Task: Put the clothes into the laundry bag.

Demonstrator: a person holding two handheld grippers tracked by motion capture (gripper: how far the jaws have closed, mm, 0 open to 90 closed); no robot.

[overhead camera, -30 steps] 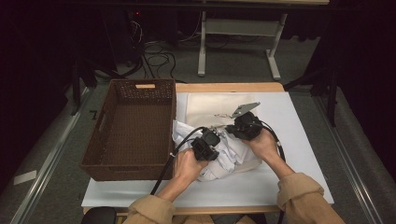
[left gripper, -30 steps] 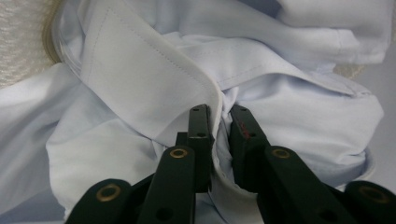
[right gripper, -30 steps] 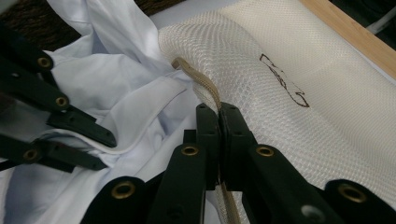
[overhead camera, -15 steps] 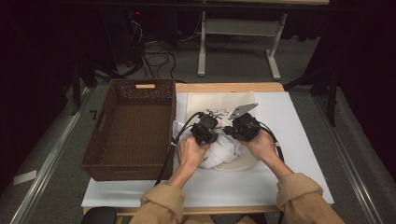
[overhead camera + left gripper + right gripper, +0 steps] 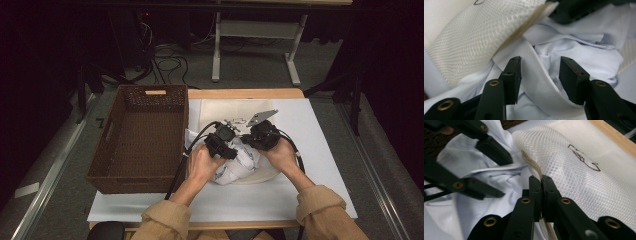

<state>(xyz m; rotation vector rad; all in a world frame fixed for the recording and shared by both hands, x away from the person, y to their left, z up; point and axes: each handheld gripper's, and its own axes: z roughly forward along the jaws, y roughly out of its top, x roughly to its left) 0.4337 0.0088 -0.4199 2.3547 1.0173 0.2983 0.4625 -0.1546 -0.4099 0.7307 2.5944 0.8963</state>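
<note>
Fingers (image 5: pixel 515 75) of the left gripper (image 5: pixel 540 80) have just been opening, releasing the white shirt (image 5: pixel 564 50) at frame centre, while the right gripper (image 5: pixel 541 195) pinches the mesh laundry bag (image 5: pixel 579 175) rim, suggesting stuffing continues.

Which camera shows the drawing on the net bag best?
The right gripper view: the dark line drawing lies sharp on the mesh bag, whose edge the right gripper pinches. The left gripper view catches just a corner of it at the top edge. In the high view it is too small to tell.
</note>
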